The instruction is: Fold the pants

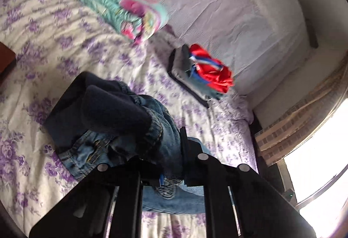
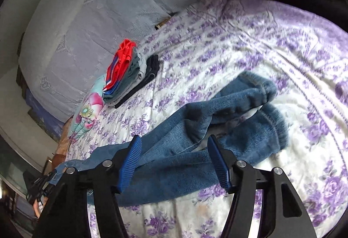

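A pair of blue jeans (image 2: 195, 142) lies stretched over the purple-flowered bedspread (image 2: 250, 46), its two leg cuffs to the right. My left gripper (image 1: 165, 151) is shut on the waistband end of the jeans (image 1: 121, 129), which bunches up dark and folded over in front of the camera. My right gripper (image 2: 174, 151) is open, its blue-padded fingers (image 2: 130, 162) spread just above the jeans legs, holding nothing. The left gripper also shows at the far left of the right wrist view (image 2: 41, 185), pinching the waist.
A stack of folded clothes with a red garment on top (image 1: 206, 72) (image 2: 124, 70) lies near the grey headboard cushion (image 2: 87, 20). A folded teal and pink blanket (image 1: 121, 5) lies beside it. A bright window (image 1: 322, 164) is at the right.
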`<state>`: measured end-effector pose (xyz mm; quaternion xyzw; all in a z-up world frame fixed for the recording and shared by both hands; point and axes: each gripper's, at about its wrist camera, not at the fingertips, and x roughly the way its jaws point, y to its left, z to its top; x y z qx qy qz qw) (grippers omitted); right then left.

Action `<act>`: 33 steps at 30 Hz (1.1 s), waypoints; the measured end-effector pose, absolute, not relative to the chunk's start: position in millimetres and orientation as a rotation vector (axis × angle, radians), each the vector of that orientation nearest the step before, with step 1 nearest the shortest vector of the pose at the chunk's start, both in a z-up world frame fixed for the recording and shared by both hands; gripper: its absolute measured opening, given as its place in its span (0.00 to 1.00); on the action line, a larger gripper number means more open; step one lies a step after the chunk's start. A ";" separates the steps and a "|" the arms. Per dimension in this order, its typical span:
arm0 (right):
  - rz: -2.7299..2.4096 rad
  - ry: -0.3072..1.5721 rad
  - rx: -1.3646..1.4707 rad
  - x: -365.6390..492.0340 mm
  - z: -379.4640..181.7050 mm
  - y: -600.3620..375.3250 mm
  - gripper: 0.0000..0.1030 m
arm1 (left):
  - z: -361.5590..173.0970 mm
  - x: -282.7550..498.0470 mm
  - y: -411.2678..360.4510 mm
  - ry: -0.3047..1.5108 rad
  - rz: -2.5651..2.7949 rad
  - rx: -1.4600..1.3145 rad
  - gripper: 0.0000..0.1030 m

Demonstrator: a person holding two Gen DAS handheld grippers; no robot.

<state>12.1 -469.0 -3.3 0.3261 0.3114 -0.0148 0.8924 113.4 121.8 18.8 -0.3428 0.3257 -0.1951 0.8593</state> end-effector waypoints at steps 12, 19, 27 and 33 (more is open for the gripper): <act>-0.047 0.719 0.705 47.5 -31.5 -485.5 0.07 | 13.6 117.4 125.0 0.693 -0.392 -0.712 0.09; 0.032 0.598 0.639 97.8 39.3 -484.7 0.06 | 40.4 172.4 126.0 0.659 -0.349 -0.720 0.09; -0.073 0.814 0.728 277.9 -4.6 -512.5 0.28 | -20.0 314.1 119.4 0.879 -0.169 -0.857 0.18; -0.085 0.691 0.662 295.2 4.8 -517.3 0.45 | -60.8 347.9 123.4 0.946 -0.139 -0.908 0.25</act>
